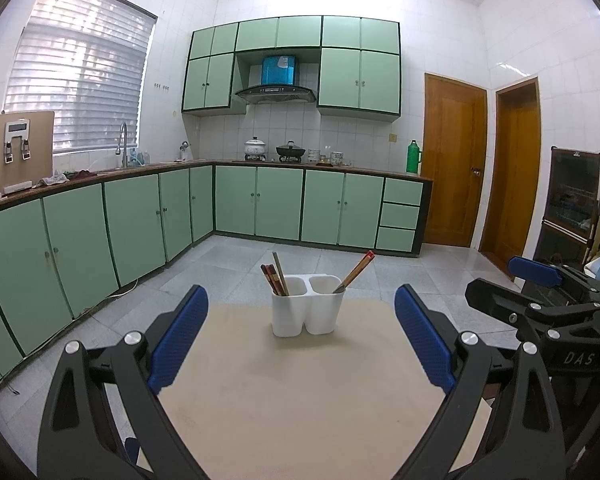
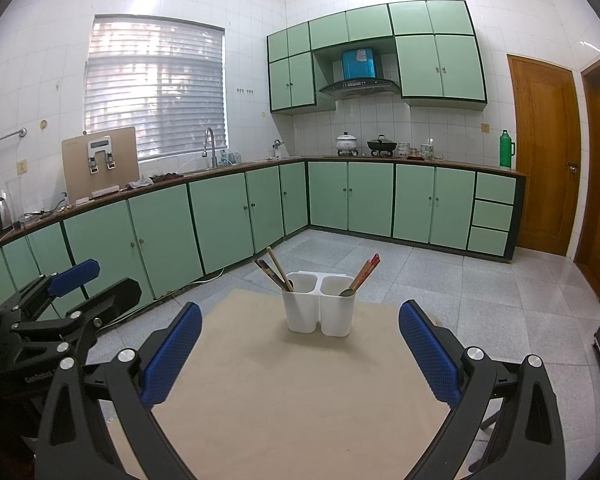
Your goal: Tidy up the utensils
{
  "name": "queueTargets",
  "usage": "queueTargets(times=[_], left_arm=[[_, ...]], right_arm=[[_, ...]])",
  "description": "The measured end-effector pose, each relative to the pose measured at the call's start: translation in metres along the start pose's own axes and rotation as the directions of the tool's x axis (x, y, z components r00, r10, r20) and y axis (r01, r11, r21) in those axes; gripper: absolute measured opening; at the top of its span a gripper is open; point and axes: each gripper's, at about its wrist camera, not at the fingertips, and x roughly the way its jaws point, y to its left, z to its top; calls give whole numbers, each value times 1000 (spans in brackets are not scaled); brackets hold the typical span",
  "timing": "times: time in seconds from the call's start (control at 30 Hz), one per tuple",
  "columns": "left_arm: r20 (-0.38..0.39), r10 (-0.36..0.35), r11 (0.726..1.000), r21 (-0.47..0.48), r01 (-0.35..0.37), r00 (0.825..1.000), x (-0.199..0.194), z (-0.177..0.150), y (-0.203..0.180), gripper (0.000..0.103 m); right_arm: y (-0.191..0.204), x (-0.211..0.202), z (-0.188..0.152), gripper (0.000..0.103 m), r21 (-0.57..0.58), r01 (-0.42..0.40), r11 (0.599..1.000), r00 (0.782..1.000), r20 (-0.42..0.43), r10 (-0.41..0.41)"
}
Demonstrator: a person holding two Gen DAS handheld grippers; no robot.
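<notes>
A white two-compartment utensil holder (image 1: 307, 307) stands upright at the far end of a beige table (image 1: 300, 400); it also shows in the right wrist view (image 2: 320, 307). Its left compartment holds several chopsticks (image 1: 275, 278), dark red and wooden. Its right compartment holds a pair of chopsticks (image 1: 356, 271) and what looks like a spoon. My left gripper (image 1: 302, 340) is open and empty, short of the holder. My right gripper (image 2: 300, 352) is open and empty, also short of the holder. The right gripper shows at the right edge of the left wrist view (image 1: 536, 280).
Green kitchen cabinets (image 1: 148, 216) and a counter run along the left and back walls. Two wooden doors (image 1: 452, 164) stand at the right. A dark cabinet (image 1: 572, 208) stands at the far right. Grey tiled floor lies beyond the table.
</notes>
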Motion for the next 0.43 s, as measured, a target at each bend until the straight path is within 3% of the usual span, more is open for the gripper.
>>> queueTargets(times=[0.43], left_arm=[[-8, 4, 1000, 2, -4, 1000, 3, 2, -1, 92]], right_arm=[[-1, 0, 0, 97, 1, 1, 1000, 1000, -2, -1]])
